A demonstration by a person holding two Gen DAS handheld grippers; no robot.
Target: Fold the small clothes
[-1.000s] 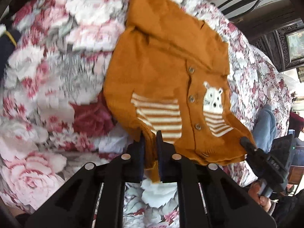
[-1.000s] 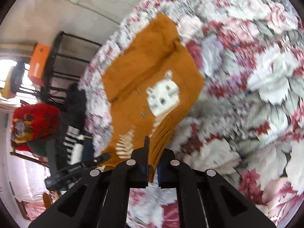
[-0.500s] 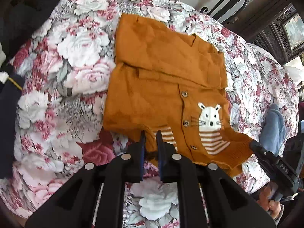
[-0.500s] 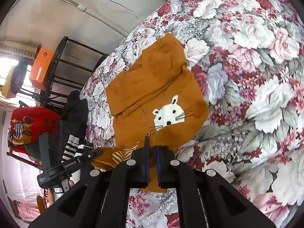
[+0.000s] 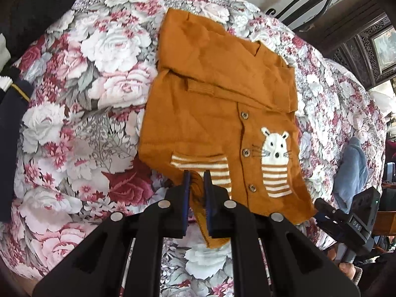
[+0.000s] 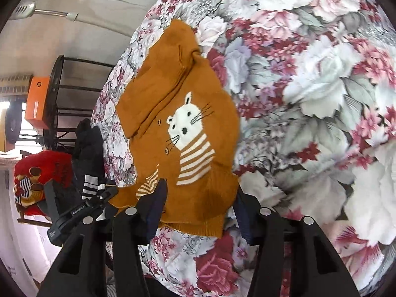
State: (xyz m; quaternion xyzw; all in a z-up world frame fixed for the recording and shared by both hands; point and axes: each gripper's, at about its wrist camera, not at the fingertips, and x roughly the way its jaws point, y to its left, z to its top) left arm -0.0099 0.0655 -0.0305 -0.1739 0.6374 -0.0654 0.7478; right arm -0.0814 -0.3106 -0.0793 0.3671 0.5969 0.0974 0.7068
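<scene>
Since a second ago the right gripper (image 6: 195,210) has let go; its jaws are opening, hem lying loose between them. Left gripper (image 5: 196,188) stays clenched on the cardigan (image 5: 217,113), spread on the bed (image 5: 74,99). Best release left too, then smooth the fold flat.

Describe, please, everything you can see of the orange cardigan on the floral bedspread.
The orange cardigan is a small mustard-brown knit lying face up on the floral bedspread, sleeves folded across its chest. It has brown buttons, striped pockets and a white whiskered animal face. The left gripper pinches its hem corner; the right gripper is opening, its fingers straddling the other hem corner.
</scene>
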